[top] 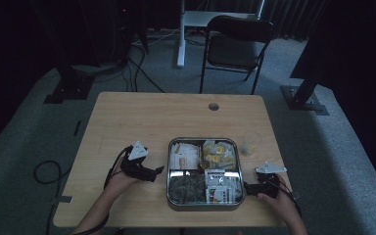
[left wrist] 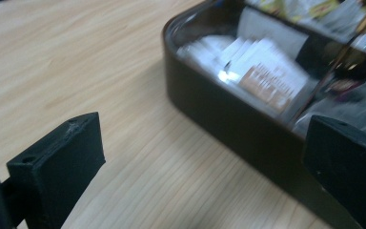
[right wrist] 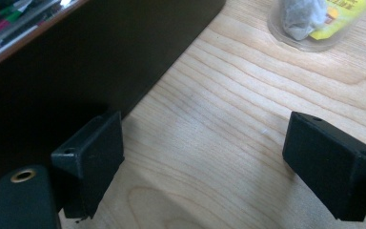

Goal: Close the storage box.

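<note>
Beside tin [top: 169,171]; left gripper [top: 157,171], right gripper [top: 247,186] gaping.

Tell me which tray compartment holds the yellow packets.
The far-right compartment of the metal tray. The other three hold white sachets, dark packets, and white packets with red-green print.

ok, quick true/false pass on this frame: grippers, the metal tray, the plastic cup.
1. Both grippers are open. True: the left gripper and the right gripper each show a wide gap between the jaws, holding nothing.
2. The tray is empty. False: its compartments hold packets.
3. The plastic cup stands inside the tray. False: it stands on the table, off the tray's far right corner.
4. The grippers flank the tray, one at each side. True.
5. The cup holds a yellow packet. True.
</note>
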### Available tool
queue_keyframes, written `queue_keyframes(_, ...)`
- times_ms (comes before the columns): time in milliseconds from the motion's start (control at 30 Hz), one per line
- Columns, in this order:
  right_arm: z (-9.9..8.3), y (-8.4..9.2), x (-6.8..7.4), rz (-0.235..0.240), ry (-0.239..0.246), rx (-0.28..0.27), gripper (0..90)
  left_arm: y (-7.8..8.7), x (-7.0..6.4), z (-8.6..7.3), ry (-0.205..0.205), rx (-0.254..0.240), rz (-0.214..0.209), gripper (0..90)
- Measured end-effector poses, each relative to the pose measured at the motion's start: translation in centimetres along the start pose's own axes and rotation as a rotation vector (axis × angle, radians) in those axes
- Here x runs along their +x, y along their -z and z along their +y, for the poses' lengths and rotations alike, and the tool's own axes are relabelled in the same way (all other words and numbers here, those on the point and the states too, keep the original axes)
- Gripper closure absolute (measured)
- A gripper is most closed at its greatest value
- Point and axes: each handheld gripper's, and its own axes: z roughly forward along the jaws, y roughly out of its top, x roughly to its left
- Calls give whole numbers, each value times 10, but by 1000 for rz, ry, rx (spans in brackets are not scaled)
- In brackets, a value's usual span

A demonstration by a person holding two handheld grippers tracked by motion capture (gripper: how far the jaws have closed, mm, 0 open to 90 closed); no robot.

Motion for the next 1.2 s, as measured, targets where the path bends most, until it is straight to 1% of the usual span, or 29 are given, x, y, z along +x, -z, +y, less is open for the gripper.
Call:
queue_keyframes(100,0,0,0,0,0,0,130,3,6,-9,12,-2,3,7)
queue_keyframes(133,0,0,0,0,0,0,130,4,7,-12,9,-4,4,7)
queue_keyframes(167,0,0,0,0,0,0,130,4,7,-12,9,-4,4,6)
queue_keyframes(200,0,0,0,0,0,0,130,5,9,-19,-2,9,4,6)
queue_keyframes(233,0,0,0,0,0,0,130,5,9,-19,-2,9,4,7)
queue_keyframes(267,0,0,0,0,0,0,130,6,12,-26,8,13,-7,6)
queue_keyframes(300,0,0,0,0,0,0,130,6,13,-29,11,23,-16,6)
queue_keyframes(333,0,0,0,0,0,0,130,6,13,-29,11,23,-16,6)
queue_keyframes(367,0,0,0,0,0,0,130,8,14,-34,13,32,-5,6)
queue_keyframes(467,0,0,0,0,0,0,130,10,16,-39,13,52,-1,6)
queue_keyframes(533,0,0,0,0,0,0,130,11,17,-41,15,62,-11,6)
queue_keyframes(633,0,0,0,0,0,0,130,12,16,-45,1,81,-13,6)
queue_keyframes(667,0,0,0,0,0,0,130,12,16,-47,7,77,-26,6)
queue_keyframes(700,0,0,0,0,0,0,130,12,17,-48,9,87,-35,6)
queue_keyframes(733,0,0,0,0,0,0,130,12,17,-48,9,87,-35,6)
queue_keyframes(800,0,0,0,0,0,0,130,12,15,-52,5,107,-35,6)
queue_keyframes(867,0,0,0,0,0,0,130,12,14,-54,0,113,-31,7)
queue_keyframes(967,0,0,0,0,0,0,130,12,12,-56,-1,120,-41,6)
queue_keyframes(1133,0,0,0,0,0,0,130,13,7,-61,-47,169,-49,6)
queue_keyframes(1200,0,0,0,0,0,0,130,14,6,-64,-51,177,-49,6)
